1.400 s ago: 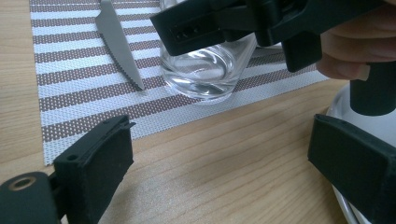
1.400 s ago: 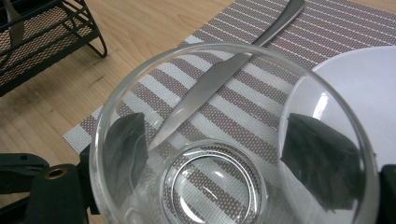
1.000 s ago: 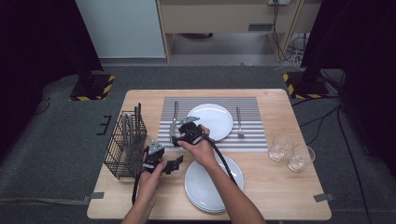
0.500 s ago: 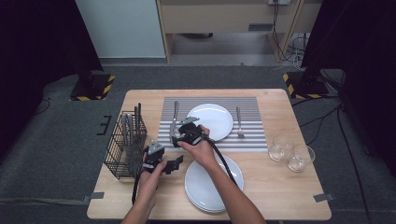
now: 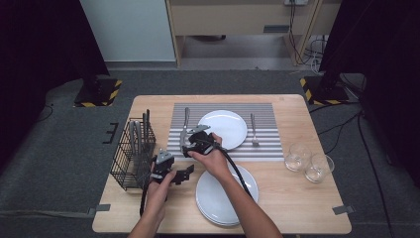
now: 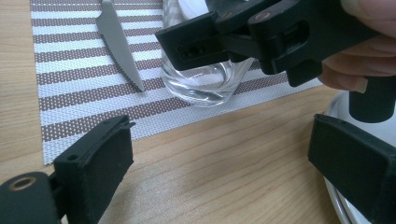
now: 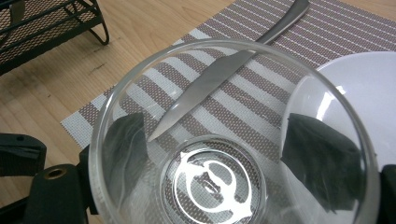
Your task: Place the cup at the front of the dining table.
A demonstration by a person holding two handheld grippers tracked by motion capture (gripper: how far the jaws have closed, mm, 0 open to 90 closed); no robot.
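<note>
The glass [image 7: 233, 140] sits clamped between the jaws of the right gripper [image 5: 197, 144], its base on the striped mat [image 5: 272, 144] near the mat's front left corner; in the left gripper view its clear, thick bottom [image 6: 201, 84] rests on the weave. It holds nothing. Through its wall the right gripper view shows the two black pads pressed against its sides.

Just beside the glass lies a knife [image 6: 119, 44] with a serrated steel blade, flat on the mat, its tip pointing toward the glass. Behind the glass on the mat stands a white round plate [image 5: 225, 128], and a fork [image 5: 253, 130] lies to its right.

The left gripper [image 5: 171, 171] hangs over bare wood in front of the mat with its jaws spread wide and nothing between them. Beside it is a stack of white plates [image 5: 223, 198]. A black wire basket [image 5: 131, 156] at the table's left edge holds upright cutlery. Two more clear glasses [image 5: 308, 161] stand well apart at the right, off the mat. The table [image 5: 297, 208] is pale wood.
</note>
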